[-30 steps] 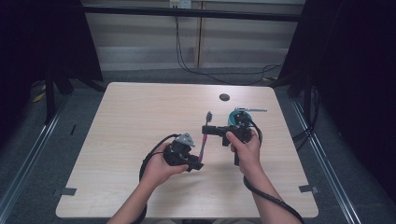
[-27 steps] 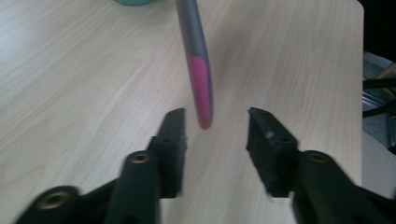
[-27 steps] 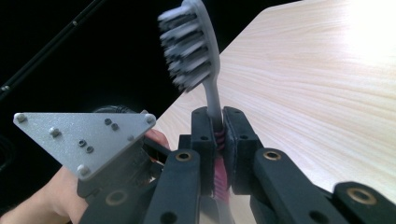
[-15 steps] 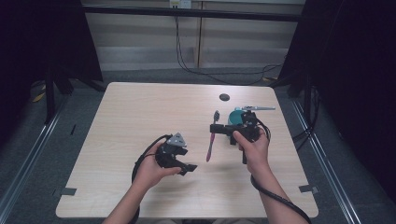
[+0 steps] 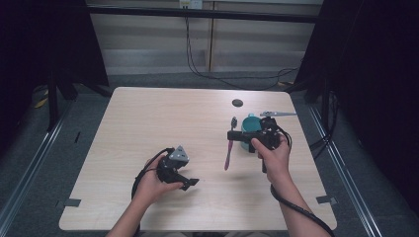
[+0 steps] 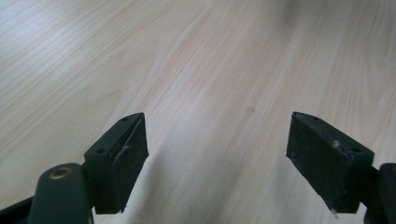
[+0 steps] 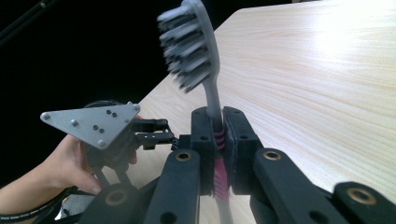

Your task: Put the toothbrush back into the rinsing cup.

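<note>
Table: pale wood, bare over most of its top.
Cup: teal, standing right of centre, just behind the right gripper and partly hidden by it.
Disc: small, dark, flat on the far part of the table, well apart from both hands.
Metal piece: thin, grey, lying just right of the cup (too small to tell what it is).
Surroundings: grey floor, dark frame posts, cables hanging at the back wall.
In the way: nothing between the two grippers but bare wood.
Toothbrush: up off the table, near the middle, just left of the cup; bristled head toward the far side, pink handle toward the near side.
Toothbrush in the right gripper view: grey neck and pink ribbed grip squeezed between the two pads, head rising above them.
Right gripper: jaws clamped on the toothbrush, pointing left across the table.
Right hand: wrapped round the gripper body, forearm coming in from the near edge.
Left gripper: low over the near left part of the table, well apart from the toothbrush; jaws spread (just been opening), only wood between them.
Left gripper's pads: tilted down at the tabletop.
Left hand: gripping from behind, grey plate on top.
</note>
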{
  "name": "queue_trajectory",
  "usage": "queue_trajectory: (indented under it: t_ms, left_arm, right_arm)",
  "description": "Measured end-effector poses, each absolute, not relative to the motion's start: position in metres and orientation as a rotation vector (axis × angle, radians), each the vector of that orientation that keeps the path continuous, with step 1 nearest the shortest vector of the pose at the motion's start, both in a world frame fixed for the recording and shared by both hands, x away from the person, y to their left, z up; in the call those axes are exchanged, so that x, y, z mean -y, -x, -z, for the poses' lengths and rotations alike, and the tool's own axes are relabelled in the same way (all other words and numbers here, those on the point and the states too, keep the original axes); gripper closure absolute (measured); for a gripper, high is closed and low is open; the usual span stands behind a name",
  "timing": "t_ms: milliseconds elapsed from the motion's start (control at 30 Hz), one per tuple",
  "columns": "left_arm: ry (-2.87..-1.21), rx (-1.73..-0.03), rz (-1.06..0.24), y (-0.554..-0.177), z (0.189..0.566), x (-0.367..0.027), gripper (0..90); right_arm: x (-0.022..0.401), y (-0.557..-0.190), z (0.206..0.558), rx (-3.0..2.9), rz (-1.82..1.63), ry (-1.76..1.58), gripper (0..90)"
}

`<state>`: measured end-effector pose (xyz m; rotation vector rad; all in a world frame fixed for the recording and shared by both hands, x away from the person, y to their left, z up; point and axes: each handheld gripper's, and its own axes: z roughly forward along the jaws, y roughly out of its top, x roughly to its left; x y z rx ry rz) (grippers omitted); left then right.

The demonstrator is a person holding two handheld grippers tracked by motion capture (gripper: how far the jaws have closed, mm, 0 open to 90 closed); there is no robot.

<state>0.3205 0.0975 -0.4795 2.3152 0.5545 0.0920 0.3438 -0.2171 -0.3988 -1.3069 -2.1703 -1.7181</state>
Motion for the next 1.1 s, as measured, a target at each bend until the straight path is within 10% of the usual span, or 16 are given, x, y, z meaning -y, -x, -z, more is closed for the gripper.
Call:
queue_trajectory:
  t_ms: [1100]
  left_arm:
    - [-2.310, -0.589, -0.151, -0.322, 0.502, -0.118, 19.3]
  right_arm:
    - [0.224, -0.346, 0.386, 2.243, 1.702, 1.319, 83.3]
